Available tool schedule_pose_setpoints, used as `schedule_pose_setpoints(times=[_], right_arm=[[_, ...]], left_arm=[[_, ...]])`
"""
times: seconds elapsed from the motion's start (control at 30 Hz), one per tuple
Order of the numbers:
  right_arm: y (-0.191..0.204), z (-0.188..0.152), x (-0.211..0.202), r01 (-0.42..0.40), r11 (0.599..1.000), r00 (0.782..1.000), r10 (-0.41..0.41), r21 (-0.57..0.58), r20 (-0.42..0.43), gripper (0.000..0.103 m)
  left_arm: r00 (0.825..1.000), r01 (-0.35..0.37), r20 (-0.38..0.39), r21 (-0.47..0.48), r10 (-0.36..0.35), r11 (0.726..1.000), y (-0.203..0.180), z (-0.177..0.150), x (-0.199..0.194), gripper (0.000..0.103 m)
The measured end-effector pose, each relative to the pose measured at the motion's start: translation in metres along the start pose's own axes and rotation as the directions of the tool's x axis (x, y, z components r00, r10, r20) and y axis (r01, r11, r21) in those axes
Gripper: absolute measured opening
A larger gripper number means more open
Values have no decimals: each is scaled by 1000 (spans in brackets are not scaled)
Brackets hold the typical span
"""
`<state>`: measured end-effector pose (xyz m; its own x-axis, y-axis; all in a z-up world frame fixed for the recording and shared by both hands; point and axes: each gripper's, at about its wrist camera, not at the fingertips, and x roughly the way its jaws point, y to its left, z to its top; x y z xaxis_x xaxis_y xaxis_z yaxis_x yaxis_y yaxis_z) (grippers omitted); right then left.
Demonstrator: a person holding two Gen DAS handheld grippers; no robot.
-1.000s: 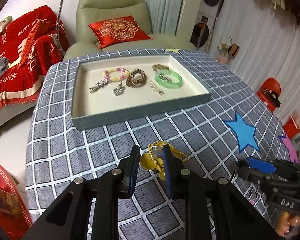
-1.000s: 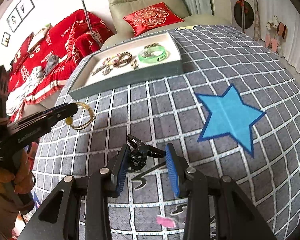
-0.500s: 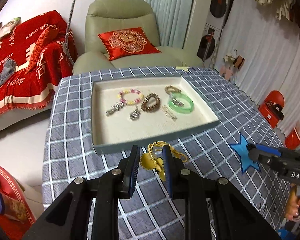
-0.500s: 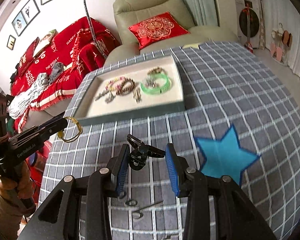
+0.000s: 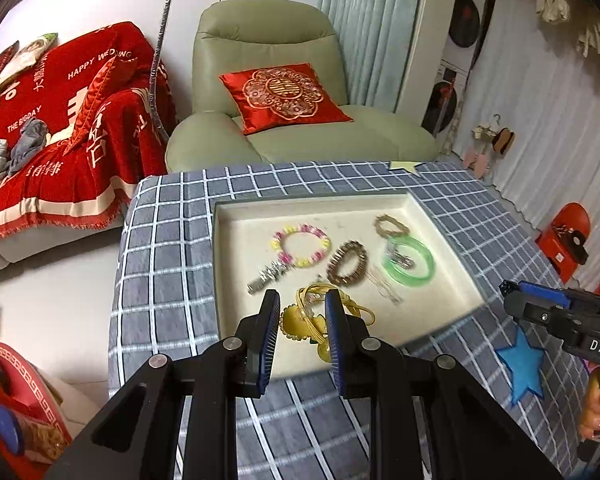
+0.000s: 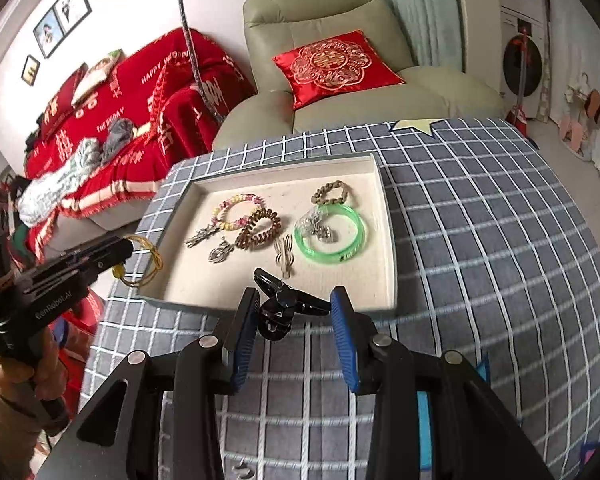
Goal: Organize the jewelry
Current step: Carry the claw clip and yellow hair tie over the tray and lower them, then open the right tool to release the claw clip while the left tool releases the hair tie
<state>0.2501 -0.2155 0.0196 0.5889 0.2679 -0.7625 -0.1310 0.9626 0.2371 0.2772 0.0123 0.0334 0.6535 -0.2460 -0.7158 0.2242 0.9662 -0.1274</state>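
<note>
My left gripper (image 5: pixel 302 314) is shut on a yellow cord necklace with a yellow pendant (image 5: pixel 300 322) and holds it in the air over the near edge of the cream jewelry tray (image 5: pixel 236 280). It also shows in the right wrist view (image 6: pixel 142 258), at the tray's left edge. My right gripper (image 6: pixel 294 312) is shut on a black hair clip (image 6: pixel 284 304), held above the tray's near wall (image 6: pixel 204 305). In the tray lie a green bangle (image 6: pixel 332 236), a pastel bead bracelet (image 6: pixel 240 211), a brown bracelet (image 6: pixel 260 229) and several small silver pieces.
The tray rests on a table with a grey checked cloth (image 6: pixel 480 240) that has a blue star (image 5: pixel 520 364). A green armchair with a red cushion (image 5: pixel 284 96) stands behind it, a red-covered sofa (image 5: pixel 60 120) to the left. Small metal bits (image 6: pixel 240 468) lie on the cloth near me.
Both grippers have lifted off the cloth with their items and moved forward to the tray. The tray now fills much more of both views.
</note>
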Motion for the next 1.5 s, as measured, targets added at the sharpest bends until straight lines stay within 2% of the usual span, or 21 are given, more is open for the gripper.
schedule_pose_setpoints(times=[0.27,0.6,1.0,1.17,1.3,1.4,1.5], right_arm=[[-3,20,54,-5,1000,995,5,-6,-102,40],[-9,14,103,10,1000,976,-12,-12,-217,40],[-18,19,122,83,996,979,-88,-36,-183,40],[-13,18,121,102,993,978,-113,-67,-177,41],[-12,18,121,92,995,978,-99,-47,-181,60],[-12,18,119,83,996,981,-88,-39,-175,61],[-13,20,113,66,998,984,-68,-18,-165,73]], left_arm=[[997,-37,-73,21,38,999,5,3,46,39],[989,-50,-135,29,54,998,4,-2,82,39],[974,-98,-196,69,110,993,-2,-13,107,39],[974,-112,-188,92,128,989,-6,-14,108,39],[973,-120,-184,99,137,988,-8,-15,107,39],[974,-118,-184,100,135,988,-9,-15,107,39],[975,-115,-179,100,132,988,-9,-15,105,39]])
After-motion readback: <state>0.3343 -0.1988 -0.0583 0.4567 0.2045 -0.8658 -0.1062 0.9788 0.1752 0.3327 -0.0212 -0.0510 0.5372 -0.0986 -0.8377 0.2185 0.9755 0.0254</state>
